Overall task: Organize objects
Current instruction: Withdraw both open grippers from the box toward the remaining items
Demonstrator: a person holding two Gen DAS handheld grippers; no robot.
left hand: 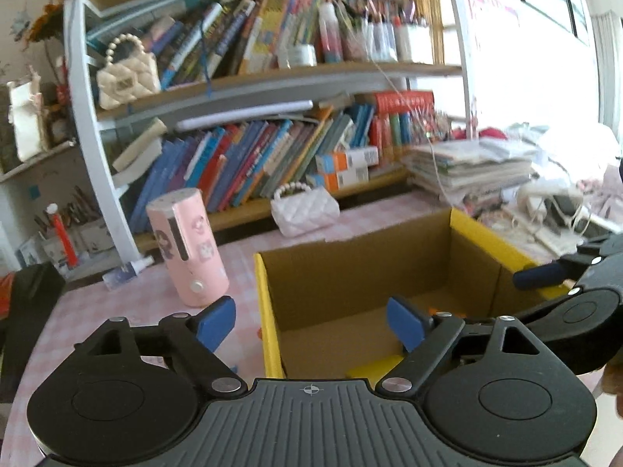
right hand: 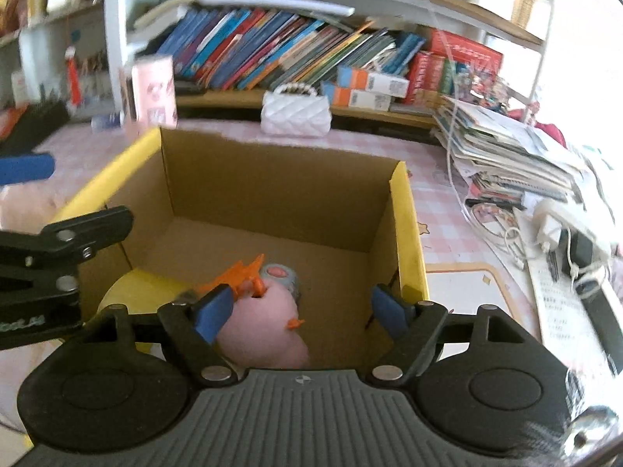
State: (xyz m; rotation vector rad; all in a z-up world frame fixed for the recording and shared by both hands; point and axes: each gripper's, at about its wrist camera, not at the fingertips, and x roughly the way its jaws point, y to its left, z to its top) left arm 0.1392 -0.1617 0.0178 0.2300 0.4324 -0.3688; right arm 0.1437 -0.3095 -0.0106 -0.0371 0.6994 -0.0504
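Partly hidden by the right hand-held gripper [right hand: 298,313], a pink toy [right hand: 268,327] lies blurred.

Matt corrugated cardboard box [right hand: 272,194]; soft pink plush toy [right hand: 268,327]; glossy quilted white purse [right hand: 296,114].

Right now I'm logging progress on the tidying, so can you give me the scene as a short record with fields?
container: open brown cardboard box with yellow rim on the pink checked tablecloth
inside box: soft pink plush toy, orange plastic piece, small grey round item
outside box: pink cylindrical canister, white quilted handbag with pearl handle
left tongs: open, holding nothing, over the box's near-left corner
right tongs: open, above the plush toy
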